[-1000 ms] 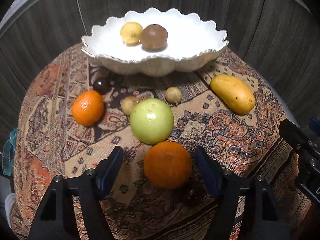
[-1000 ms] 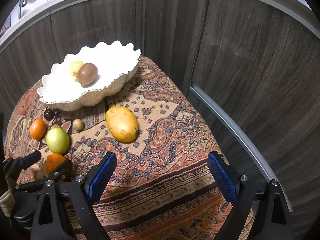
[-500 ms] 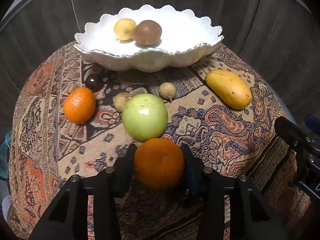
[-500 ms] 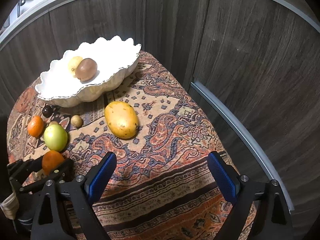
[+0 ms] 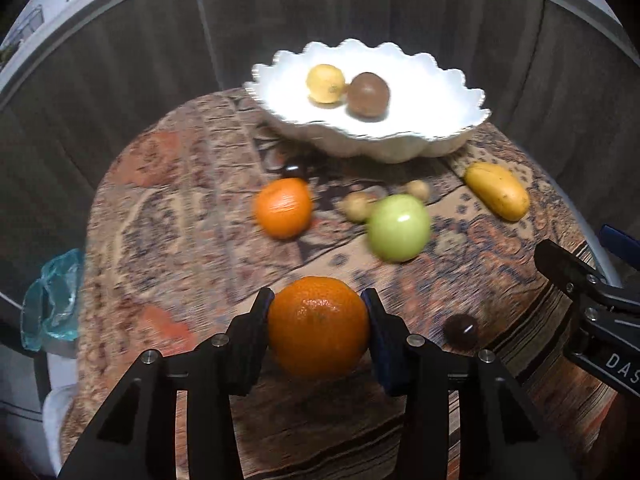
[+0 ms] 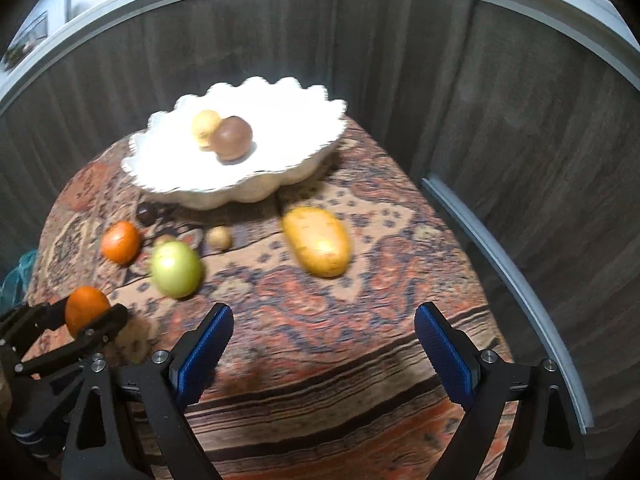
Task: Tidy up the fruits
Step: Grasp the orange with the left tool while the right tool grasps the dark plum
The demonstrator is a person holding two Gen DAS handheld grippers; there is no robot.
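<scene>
My left gripper (image 5: 318, 312) is shut on an orange (image 5: 318, 326) and holds it above the patterned cloth; the same gripper and orange (image 6: 86, 314) show at the left of the right wrist view. A white scalloped bowl (image 5: 452, 136) at the back holds a yellow fruit (image 5: 325, 83) and a brown fruit (image 5: 367, 93). On the cloth lie a second orange (image 5: 283, 207), a green apple (image 5: 398, 227), a yellow mango (image 5: 497, 190) and two small tan fruits (image 5: 357, 205). My right gripper (image 6: 322, 340) stands open over bare cloth, nearer than the mango (image 6: 318, 240).
Two small dark fruits lie on the cloth, one (image 5: 460, 330) by the near right, one (image 5: 294, 172) under the bowl's left. Dark wood panels (image 6: 520, 120) curve close behind and to the right of the round table. A crumpled teal bag (image 5: 52, 300) sits off the table's left edge.
My left gripper closed on the near orange, lifted it off the cloth and pulled back, uncovering a small dark fruit. The right gripper drew back a little, still open.
</scene>
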